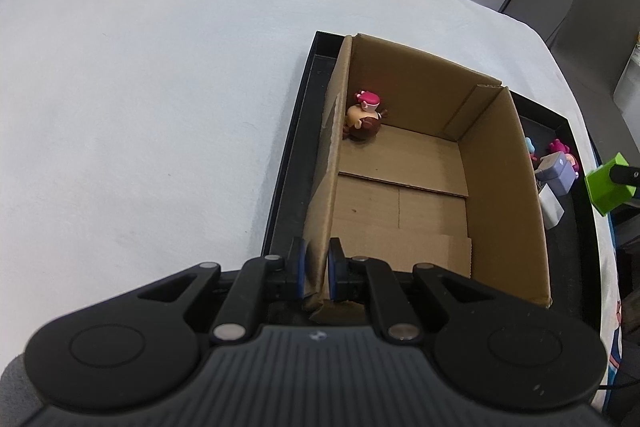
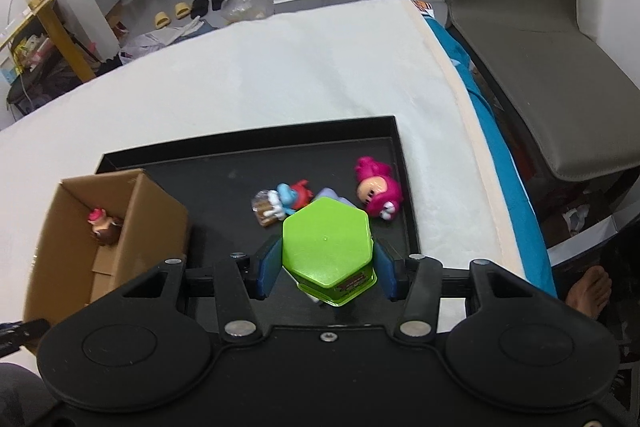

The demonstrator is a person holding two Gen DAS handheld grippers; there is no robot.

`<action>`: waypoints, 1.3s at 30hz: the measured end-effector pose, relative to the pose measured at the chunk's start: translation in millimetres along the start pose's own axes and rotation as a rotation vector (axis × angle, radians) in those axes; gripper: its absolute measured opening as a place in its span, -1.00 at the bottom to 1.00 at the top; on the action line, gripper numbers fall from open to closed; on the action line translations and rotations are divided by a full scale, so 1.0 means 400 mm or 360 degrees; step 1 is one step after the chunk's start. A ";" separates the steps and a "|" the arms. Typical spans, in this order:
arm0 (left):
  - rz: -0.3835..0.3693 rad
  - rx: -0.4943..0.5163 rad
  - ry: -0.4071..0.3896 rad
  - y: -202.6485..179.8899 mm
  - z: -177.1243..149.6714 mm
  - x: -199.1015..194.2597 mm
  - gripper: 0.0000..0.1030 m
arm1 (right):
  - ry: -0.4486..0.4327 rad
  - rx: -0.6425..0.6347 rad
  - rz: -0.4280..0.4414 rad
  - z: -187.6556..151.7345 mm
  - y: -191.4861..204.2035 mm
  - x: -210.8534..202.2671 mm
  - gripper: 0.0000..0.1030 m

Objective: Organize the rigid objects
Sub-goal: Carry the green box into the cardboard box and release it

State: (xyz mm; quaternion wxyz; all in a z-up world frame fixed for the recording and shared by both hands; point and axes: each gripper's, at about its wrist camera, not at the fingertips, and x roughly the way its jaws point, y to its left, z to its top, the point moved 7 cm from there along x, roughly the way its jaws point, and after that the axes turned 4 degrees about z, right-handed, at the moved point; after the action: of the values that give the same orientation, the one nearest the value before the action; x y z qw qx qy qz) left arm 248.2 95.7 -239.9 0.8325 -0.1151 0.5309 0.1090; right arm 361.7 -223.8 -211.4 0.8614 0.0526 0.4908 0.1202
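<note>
The left gripper [image 1: 317, 269] pinches the near wall of the cardboard box [image 1: 496, 163], which stands in the black tray [image 2: 248, 139] and holds one brown doll [image 1: 362, 121] in its far left corner. Right of it, the right gripper [image 2: 326, 265] clamps a green hexagonal jar [image 2: 326, 247], lid toward the camera, above the tray. Beyond lie a blue figure [image 2: 290, 197] and a pink doll [image 2: 376, 193].

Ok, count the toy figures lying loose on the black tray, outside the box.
2 clearly: a pink figure near the tray's far right corner, a blue and red one left of it. The green container may hide more.
</note>
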 end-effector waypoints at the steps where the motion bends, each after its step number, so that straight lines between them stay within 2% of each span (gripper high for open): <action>1: -0.0004 -0.0002 0.0000 0.000 0.000 0.000 -0.81 | -0.0006 -0.0004 0.0007 0.003 0.009 -0.006 -0.07; 18: -0.0074 -0.0011 -0.0014 0.003 -0.006 -0.005 -0.80 | -0.0063 -0.0107 0.0168 0.060 0.236 -0.045 -0.07; 31: -0.0128 -0.0008 -0.0007 0.006 -0.004 -0.001 -0.80 | -0.0023 -0.0160 0.0261 0.065 0.373 -0.004 -0.07; 39: -0.0138 -0.0011 -0.0001 0.004 -0.003 -0.001 -0.79 | 0.0027 -0.0175 0.0300 0.057 0.423 0.036 -0.06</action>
State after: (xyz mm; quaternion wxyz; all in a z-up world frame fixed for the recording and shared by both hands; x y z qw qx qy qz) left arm 246.6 96.9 -240.2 0.8362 -0.1409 0.5248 0.0747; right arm 361.8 -55.9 -176.4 0.8436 0.0502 0.4836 0.2279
